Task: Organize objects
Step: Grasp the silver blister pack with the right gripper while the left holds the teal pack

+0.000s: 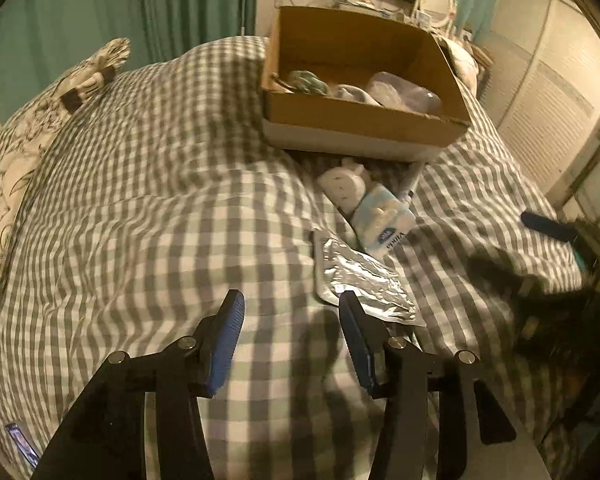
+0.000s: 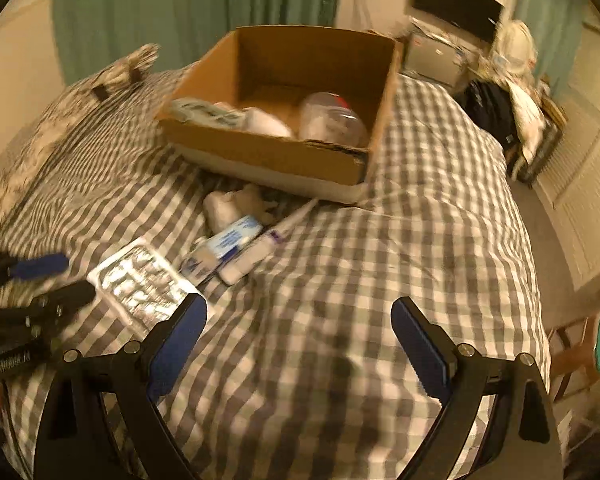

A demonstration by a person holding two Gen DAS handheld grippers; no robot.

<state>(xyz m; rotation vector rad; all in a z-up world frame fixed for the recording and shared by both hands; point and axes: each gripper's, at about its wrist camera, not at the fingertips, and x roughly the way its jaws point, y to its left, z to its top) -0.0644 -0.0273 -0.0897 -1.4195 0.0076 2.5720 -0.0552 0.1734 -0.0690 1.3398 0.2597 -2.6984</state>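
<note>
An open cardboard box [image 1: 364, 120] [image 2: 268, 156] stands on the checked bedspread and holds a clear plastic jar [image 2: 332, 120] and pale items. In front of it lie a white rounded object [image 1: 344, 188] [image 2: 228, 204], a blue-and-white pack [image 1: 384, 216] [image 2: 224, 244], a white tube [image 2: 260, 248] and a silver foil pouch [image 1: 364, 280] [image 2: 140, 280]. My left gripper [image 1: 292, 304] is open and empty, its right finger beside the foil pouch. My right gripper [image 2: 300, 312] is open and empty over bare bedspread, right of the pouch. The left gripper also shows in the right wrist view [image 2: 56, 280].
A patterned pillow [image 1: 40, 120] lies at the bed's far left. Green curtains [image 2: 180, 8] hang behind. A cluttered dresser with a mirror [image 1: 436, 0] stands past the box. White louvred doors [image 1: 540, 112] line the right. A wooden chair [image 2: 580, 348] stands by the bed's right edge.
</note>
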